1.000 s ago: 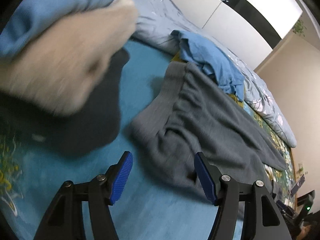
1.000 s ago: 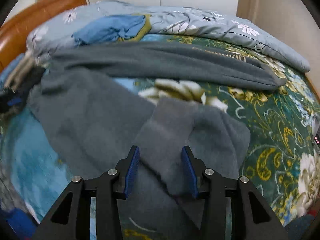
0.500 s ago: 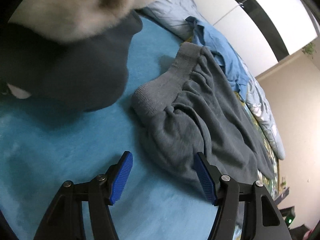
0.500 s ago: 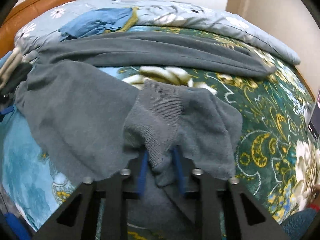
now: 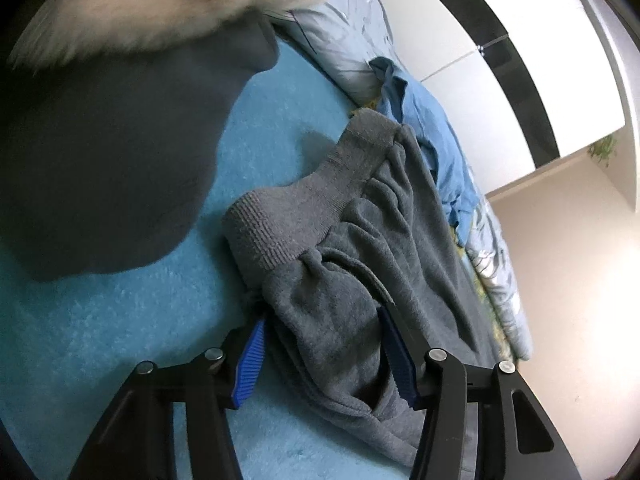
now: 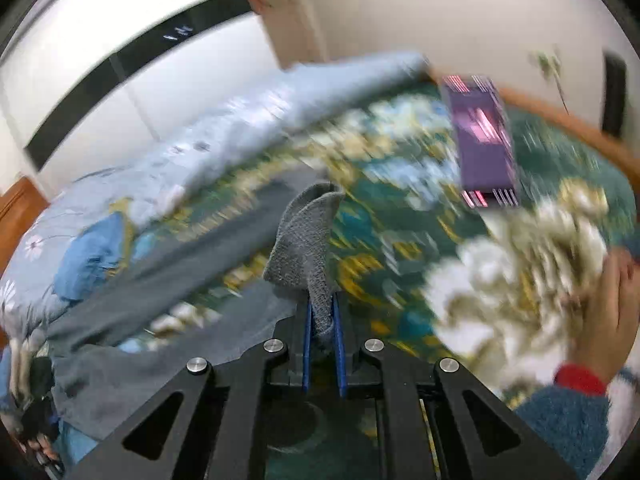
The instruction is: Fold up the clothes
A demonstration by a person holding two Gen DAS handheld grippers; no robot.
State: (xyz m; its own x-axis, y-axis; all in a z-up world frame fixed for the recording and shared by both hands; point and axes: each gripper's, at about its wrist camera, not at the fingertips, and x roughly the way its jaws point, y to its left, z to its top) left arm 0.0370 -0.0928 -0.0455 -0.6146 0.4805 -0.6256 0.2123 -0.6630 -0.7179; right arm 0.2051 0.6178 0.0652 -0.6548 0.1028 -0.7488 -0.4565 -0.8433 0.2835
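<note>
Grey sweatpants (image 5: 360, 240) lie on the bed, ribbed waistband (image 5: 296, 208) toward me in the left wrist view. My left gripper (image 5: 324, 356) is open, its blue pads on either side of a bunched fold just below the waistband. In the right wrist view my right gripper (image 6: 322, 340) is shut on a ribbed grey cuff (image 6: 308, 240) of the same pants and holds it lifted above the bed; the pant leg (image 6: 168, 312) trails down to the left. That view is motion-blurred.
A dark grey and cream garment pile (image 5: 112, 128) looms at the upper left. A blue shirt (image 5: 432, 128) and pale floral duvet (image 6: 240, 128) lie along the far side. A purple box (image 6: 484, 144) sits on the green floral bedspread. A person's hand (image 6: 604, 320) is at right.
My left gripper moved forward onto the pants below the waistband. My right gripper closed on the cuff, lifted it and swung toward the foot of the bed.
</note>
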